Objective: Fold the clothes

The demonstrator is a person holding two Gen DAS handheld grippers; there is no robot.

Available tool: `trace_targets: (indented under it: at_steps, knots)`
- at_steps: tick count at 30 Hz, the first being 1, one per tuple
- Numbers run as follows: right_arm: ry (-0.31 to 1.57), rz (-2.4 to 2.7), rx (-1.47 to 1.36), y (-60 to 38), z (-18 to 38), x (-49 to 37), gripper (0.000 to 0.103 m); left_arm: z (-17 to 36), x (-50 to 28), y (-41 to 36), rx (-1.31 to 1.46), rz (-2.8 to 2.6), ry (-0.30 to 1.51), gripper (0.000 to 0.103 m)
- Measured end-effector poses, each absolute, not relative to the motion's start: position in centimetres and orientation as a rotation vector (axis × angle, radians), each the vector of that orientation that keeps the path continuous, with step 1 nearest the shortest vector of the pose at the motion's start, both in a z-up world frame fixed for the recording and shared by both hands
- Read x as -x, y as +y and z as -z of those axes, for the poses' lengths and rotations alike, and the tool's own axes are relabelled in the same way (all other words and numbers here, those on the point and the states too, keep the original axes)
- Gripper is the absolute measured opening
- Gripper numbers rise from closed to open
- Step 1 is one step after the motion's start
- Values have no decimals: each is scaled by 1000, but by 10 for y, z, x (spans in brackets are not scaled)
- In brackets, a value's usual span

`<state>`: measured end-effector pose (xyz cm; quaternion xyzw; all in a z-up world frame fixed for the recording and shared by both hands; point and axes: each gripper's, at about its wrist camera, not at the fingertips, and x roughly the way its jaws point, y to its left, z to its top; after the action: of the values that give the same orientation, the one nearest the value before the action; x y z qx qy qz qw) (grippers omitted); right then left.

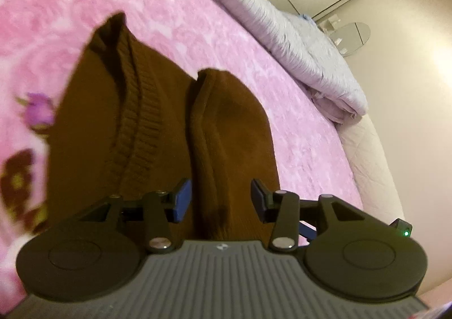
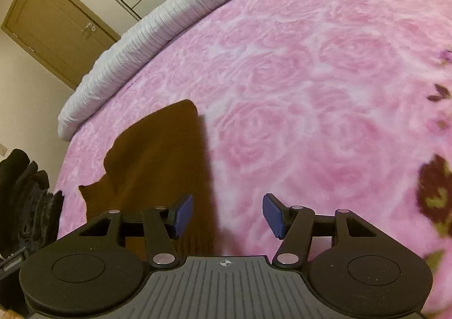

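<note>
Blue-padded fingers of the left gripper [image 1: 220, 201] stand spread, gripping nothing, low in the left wrist frame over a brown knitted sweater [image 1: 147, 126] that fills the centre, lying on a pink rose-patterned blanket [image 1: 197, 22]. The right gripper [image 2: 227, 214] is likewise spread and empty; the sweater [image 2: 161, 155] sits at lower left of its frame, under the left finger. A white quilt [image 2: 158, 22] runs across the upper left.

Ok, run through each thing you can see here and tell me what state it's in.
brown sweater: lying on the bed, partly folded, not gripped.
left gripper: open, fingers either side of a sweater fold.
right gripper: open, empty, at the sweater's edge.
pink blanket: spread flat.
white quilt: bunched along the bed's edge.
door: closed.
</note>
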<state>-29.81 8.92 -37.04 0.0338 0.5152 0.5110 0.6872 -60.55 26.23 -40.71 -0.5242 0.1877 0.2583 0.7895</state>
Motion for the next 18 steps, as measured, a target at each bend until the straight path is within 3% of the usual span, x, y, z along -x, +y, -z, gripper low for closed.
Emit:
trace_targets:
  at_steps: [12, 15, 18]
  knots:
    - [1242, -1137, -210, 116, 395, 283, 59, 449, 559, 309, 1292, -447, 331, 36]
    - [1236, -1150, -191, 124, 395, 287, 59, 445, 552, 312, 1225, -424, 349, 10]
    - [1247, -1201, -172, 135, 394, 296, 59, 416, 564, 307, 1062, -449, 311, 5]
